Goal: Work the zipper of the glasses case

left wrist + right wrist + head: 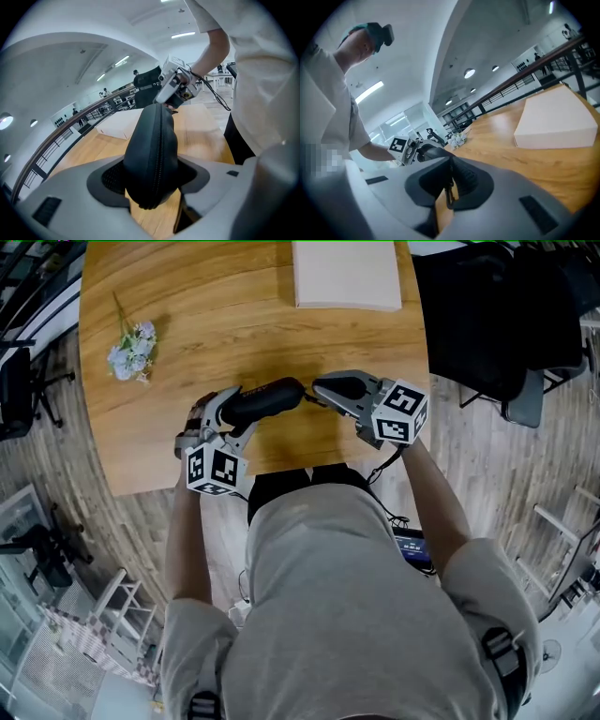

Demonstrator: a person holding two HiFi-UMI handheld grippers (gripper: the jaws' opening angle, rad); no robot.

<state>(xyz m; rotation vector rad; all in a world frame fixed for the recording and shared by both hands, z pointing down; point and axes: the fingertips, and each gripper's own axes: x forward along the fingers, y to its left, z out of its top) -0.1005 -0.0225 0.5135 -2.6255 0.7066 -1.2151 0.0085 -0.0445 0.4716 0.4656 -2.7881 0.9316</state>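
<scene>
A person in a pale grey short-sleeved shirt (337, 596) (dark straps (499, 652) at both shoulders) at the near edge of the table (141, 446). The left gripper (239, 411) and right gripper (317, 390) share pale grey shells, dark textured pads (110, 176) and white cubes (214, 470) printed with black squares; a black cable (386, 463) hangs just off the table's edge.

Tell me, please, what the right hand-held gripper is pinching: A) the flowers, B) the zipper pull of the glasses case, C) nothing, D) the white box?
B: in the right gripper view the right hand-held gripper has its jaws shut on the thin zipper pull of the glasses case, which the left hand-held gripper clamps.
</scene>
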